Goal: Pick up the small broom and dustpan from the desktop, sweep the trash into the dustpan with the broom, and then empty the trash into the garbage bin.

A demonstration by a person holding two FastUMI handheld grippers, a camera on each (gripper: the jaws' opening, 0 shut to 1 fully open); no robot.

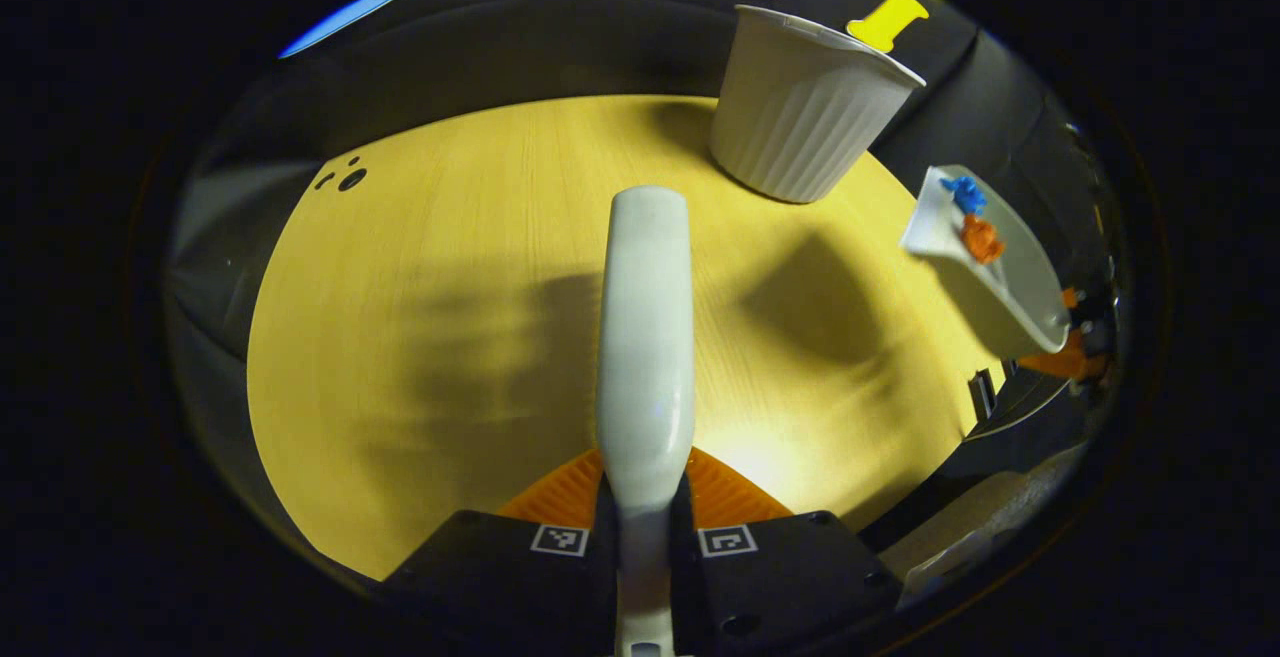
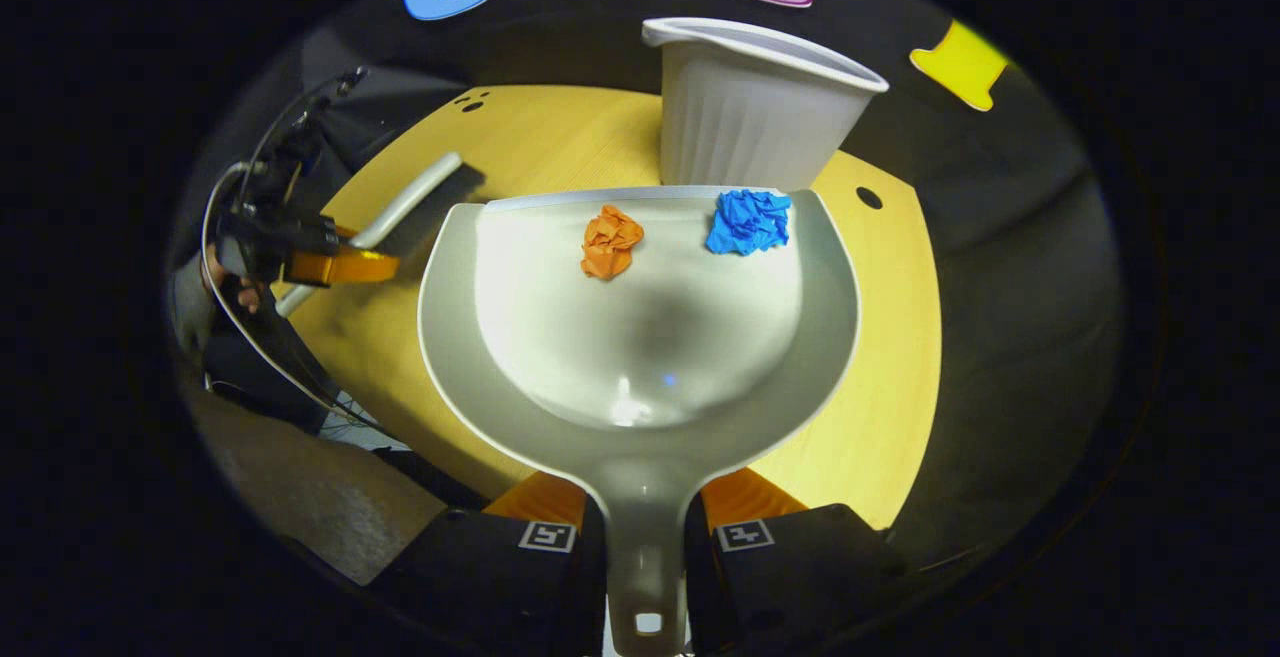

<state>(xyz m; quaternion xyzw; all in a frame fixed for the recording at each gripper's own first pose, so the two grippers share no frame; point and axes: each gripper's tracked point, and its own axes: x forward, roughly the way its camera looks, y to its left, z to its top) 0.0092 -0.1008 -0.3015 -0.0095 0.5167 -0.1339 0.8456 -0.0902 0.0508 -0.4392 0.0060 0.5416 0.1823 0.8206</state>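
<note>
1. Right gripper (image 2: pixel 645 527) pinches dustpan (image 2: pixel 640 337) handle, both fingers on it; pan held above the wooden desktop (image 2: pixel 880 357), just in front of the white ribbed garbage bin (image 2: pixel 750 107).
2. Orange paper wad (image 2: pixel 610 242) & blue paper wad (image 2: pixel 748 221) lie in pan near its front lip, on the bin side.
3. Left gripper (image 1: pixel 645 527) clamps small broom (image 1: pixel 647 337) handle, well left of bin (image 1: pixel 800 112), over desktop (image 1: pixel 400 337).

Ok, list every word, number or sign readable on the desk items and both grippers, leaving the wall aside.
No readable text anywhere.
Garbage bin: plain, no print.
Dustpan and broom handle: no print.
Square markers on the left gripper and right gripper: coded patterns, no letters or numbers.
</note>
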